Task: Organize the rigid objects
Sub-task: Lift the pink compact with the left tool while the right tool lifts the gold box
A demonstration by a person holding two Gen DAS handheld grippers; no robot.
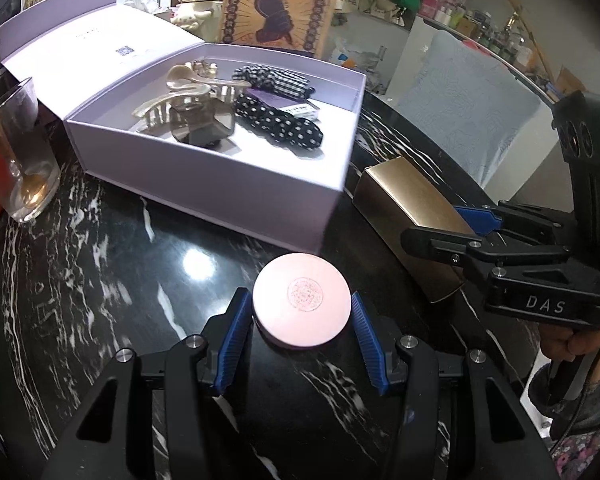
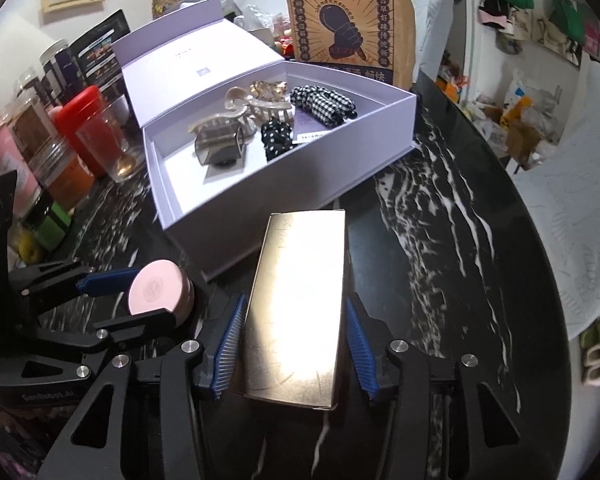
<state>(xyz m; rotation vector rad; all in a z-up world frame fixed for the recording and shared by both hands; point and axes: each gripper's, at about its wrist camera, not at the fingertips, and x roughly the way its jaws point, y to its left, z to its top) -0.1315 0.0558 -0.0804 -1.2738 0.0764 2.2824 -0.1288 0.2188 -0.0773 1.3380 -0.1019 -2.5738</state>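
Observation:
A round pink compact (image 1: 301,306) lies on the black marble table between the blue pads of my left gripper (image 1: 300,316); the jaws stand around it with small gaps, open. It also shows in the right wrist view (image 2: 156,294). A gold rectangular box (image 2: 296,304) lies on the table between the pads of my right gripper (image 2: 296,332), which is open around its near end with slight gaps. The gold box also shows in the left wrist view (image 1: 412,216). Behind both stands an open lilac gift box (image 1: 236,184) holding hair claws (image 1: 180,100) and dotted and checked scrunchies (image 1: 280,120).
A drinking glass (image 1: 24,152) and a red cup stand at the left of the lilac box. Jars and bottles (image 2: 40,148) crowd the table's left side. An orange printed paper bag (image 2: 348,20) stands behind the box. The round table's edge (image 2: 540,240) curves at the right.

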